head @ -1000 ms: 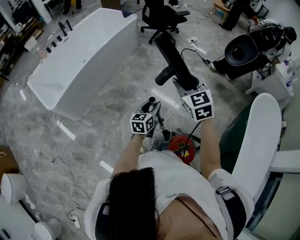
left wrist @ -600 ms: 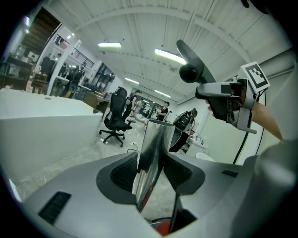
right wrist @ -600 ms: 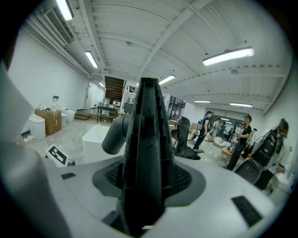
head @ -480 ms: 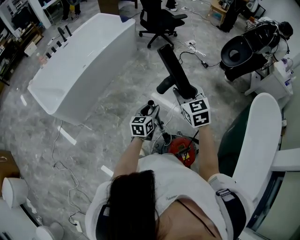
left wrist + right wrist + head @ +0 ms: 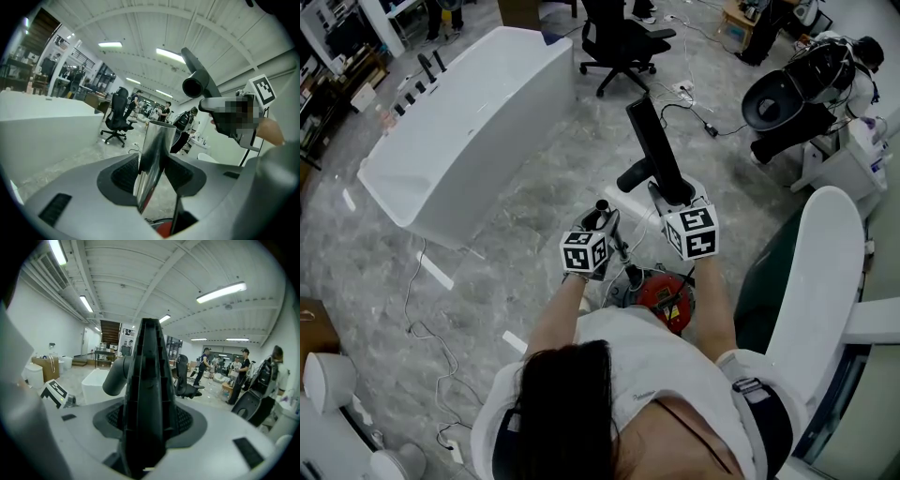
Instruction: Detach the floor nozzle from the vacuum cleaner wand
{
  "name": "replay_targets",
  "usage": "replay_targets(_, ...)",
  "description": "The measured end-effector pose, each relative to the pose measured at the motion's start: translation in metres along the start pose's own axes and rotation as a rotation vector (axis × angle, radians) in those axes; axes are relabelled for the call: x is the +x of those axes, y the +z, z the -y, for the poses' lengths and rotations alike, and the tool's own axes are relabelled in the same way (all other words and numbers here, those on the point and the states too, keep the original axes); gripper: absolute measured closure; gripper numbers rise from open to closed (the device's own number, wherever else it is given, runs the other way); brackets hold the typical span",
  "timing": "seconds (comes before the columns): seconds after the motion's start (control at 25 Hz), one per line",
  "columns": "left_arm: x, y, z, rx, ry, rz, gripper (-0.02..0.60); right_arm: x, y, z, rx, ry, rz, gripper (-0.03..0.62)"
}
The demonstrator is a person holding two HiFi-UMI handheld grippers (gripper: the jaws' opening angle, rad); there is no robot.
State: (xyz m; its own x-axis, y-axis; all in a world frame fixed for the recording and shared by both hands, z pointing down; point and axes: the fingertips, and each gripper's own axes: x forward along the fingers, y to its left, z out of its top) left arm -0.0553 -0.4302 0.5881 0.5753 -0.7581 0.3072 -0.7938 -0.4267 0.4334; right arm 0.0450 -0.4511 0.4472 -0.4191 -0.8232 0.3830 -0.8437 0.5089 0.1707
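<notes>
Head view first: my left gripper [image 5: 601, 225] pinches the shiny wand [image 5: 602, 204], whose open end stands free; my right gripper [image 5: 673, 195] clamps the black floor nozzle [image 5: 652, 141], which is raised just beyond the wand's tip and apart from it; the red vacuum body [image 5: 664, 295] shows below both, and a white bathtub [image 5: 459, 112] lies off to the left. Left gripper view: both pads press on the wand [image 5: 157, 150], its tube mouth bare; the floor nozzle [image 5: 197, 77] hangs up and to the right. Right gripper view: the jaws are closed tight on the floor nozzle [image 5: 147, 394]; its round neck [image 5: 115, 376] juts out to the left.
</notes>
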Motion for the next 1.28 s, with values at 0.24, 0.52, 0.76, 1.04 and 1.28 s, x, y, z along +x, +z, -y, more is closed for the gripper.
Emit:
replay_targets(0.24, -0.002, 0.001, 0.000, 0.011, -0.005, -0.015, 0.408, 0.002, -0.012, 0.000, 0.049, -0.037, -0.012, 0.378)
replay_targets(0.52, -0.002, 0.001, 0.000, 0.005, 0.008, -0.035, 0.408, 0.003, -0.019, 0.001, 0.079, -0.079, -0.005, 0.378)
replay_targets(0.76, -0.012, 0.006, 0.003, 0.060, 0.050, -0.009, 0.405, 0.000, -0.023, 0.001, 0.086, -0.116, 0.002, 0.378)
replay_targets(1.04, -0.028, 0.026, 0.004, 0.059, 0.044, 0.059, 0.377, -0.004, -0.030, 0.004, 0.130, -0.141, -0.001, 0.378)
replay_targets(1.28, -0.047, 0.036, 0.013, 0.059, 0.038, 0.099, 0.347, -0.007, -0.035, -0.002, 0.134, -0.132, -0.007, 0.378)
